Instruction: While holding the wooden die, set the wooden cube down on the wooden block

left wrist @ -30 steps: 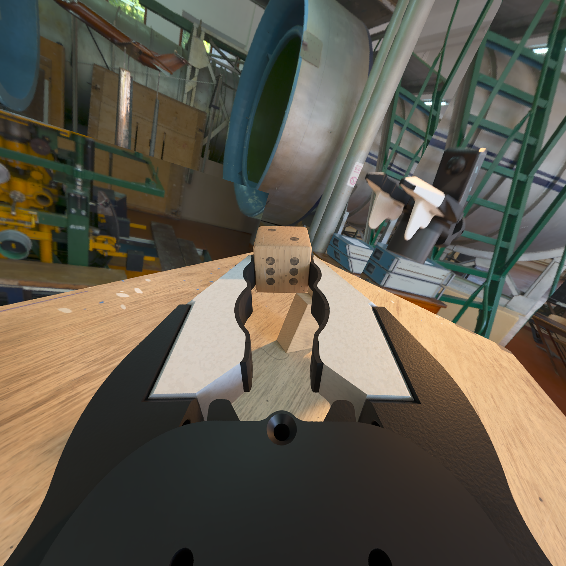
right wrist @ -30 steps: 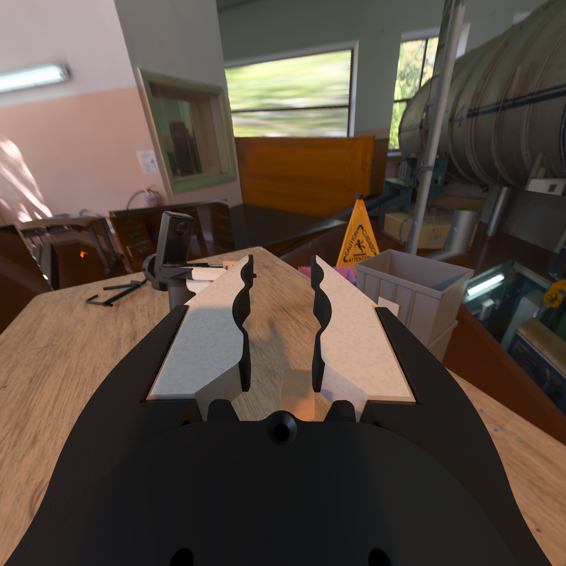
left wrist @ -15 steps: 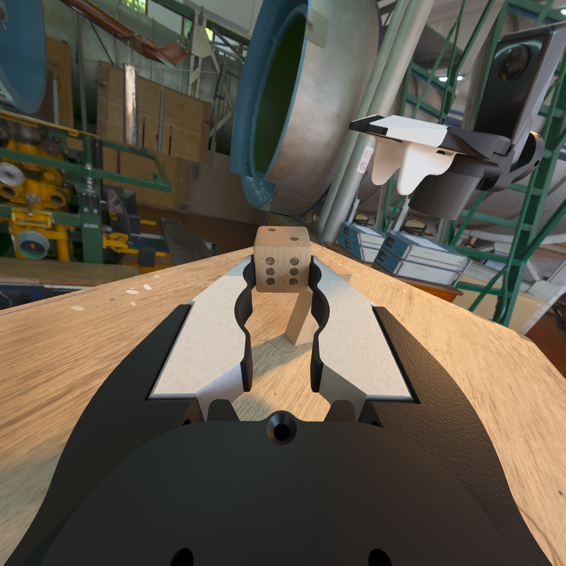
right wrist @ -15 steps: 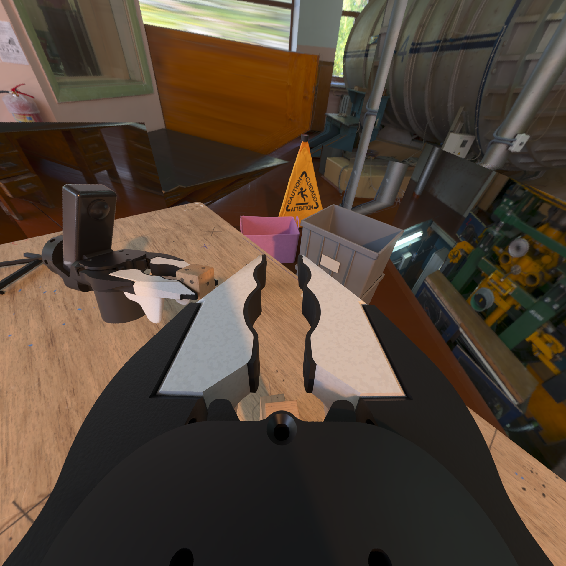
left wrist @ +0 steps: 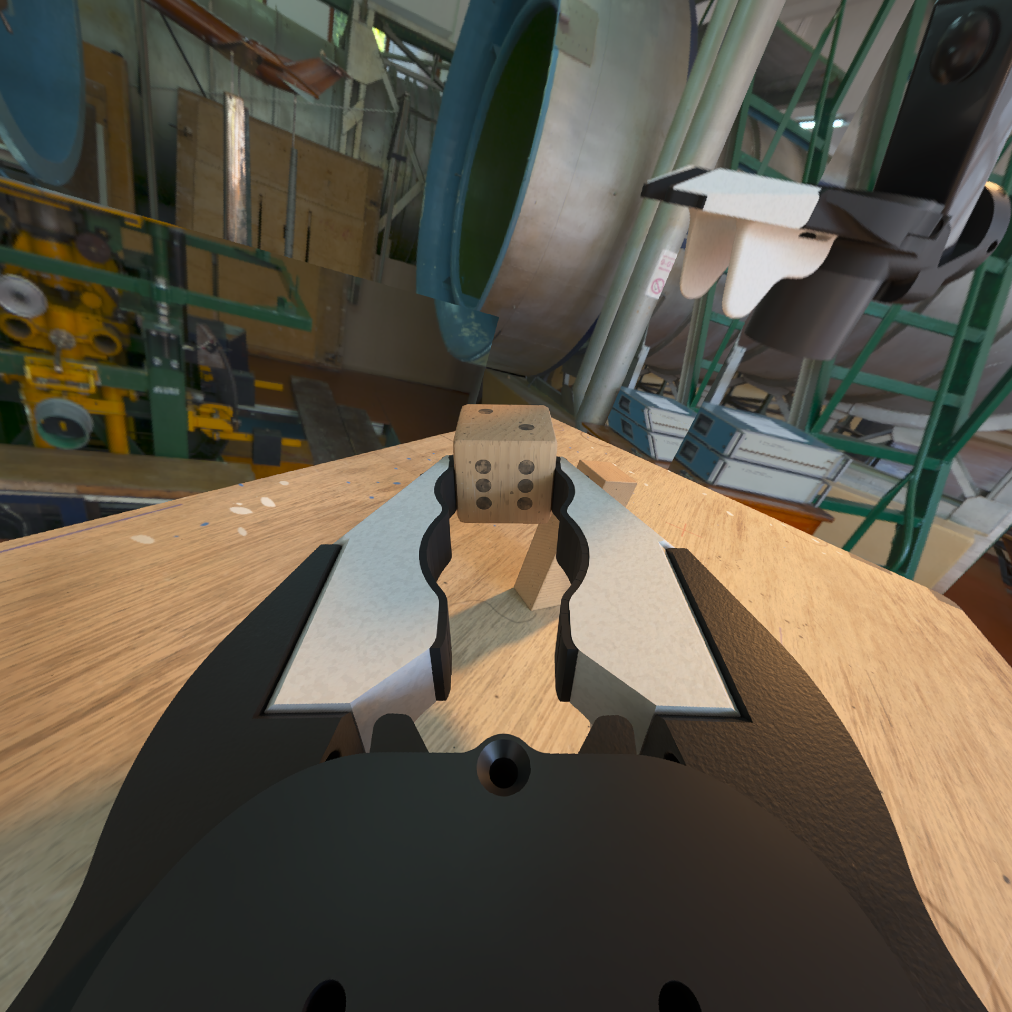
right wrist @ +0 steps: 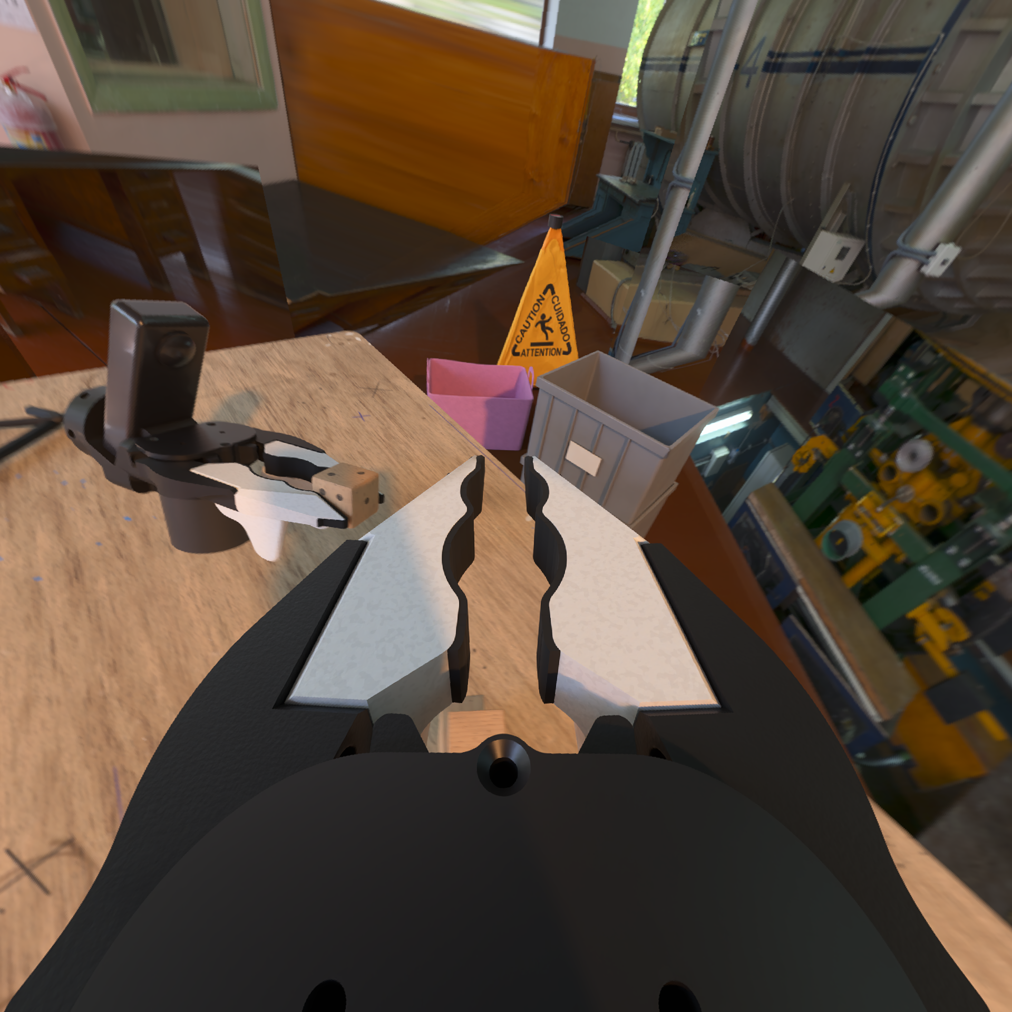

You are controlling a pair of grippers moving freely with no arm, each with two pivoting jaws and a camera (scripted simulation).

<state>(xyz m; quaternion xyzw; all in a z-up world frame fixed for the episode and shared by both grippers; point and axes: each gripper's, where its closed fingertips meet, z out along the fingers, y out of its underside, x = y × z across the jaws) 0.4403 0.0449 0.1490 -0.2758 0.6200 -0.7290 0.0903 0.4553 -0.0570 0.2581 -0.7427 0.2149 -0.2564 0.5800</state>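
Note:
My left gripper (left wrist: 504,484) is shut on the wooden die (left wrist: 504,465) and holds it above the table; it also shows in the right wrist view (right wrist: 339,495) with the die (right wrist: 353,487). Past the die a light wooden piece (left wrist: 539,569) stands on the table. Another wooden part (left wrist: 605,481) shows right of my finger; the finger hides how the two meet. My right gripper (right wrist: 505,465) is empty, its jaws a narrow gap apart, high above a wooden piece (right wrist: 473,731) seen between the finger bases. It hangs at the upper right of the left wrist view (left wrist: 673,191).
The wooden table (right wrist: 137,630) ends close on the right. Beyond that edge stand a pink bin (right wrist: 479,405), a grey bin (right wrist: 613,438) and a yellow floor cone (right wrist: 542,323). A thin black tool (right wrist: 22,438) lies at the far left.
My right gripper has risen and swung right, its jaws narrowing, and the wooden piece below it has shrunk in view. It now looms larger beside my left gripper, which still holds the die.

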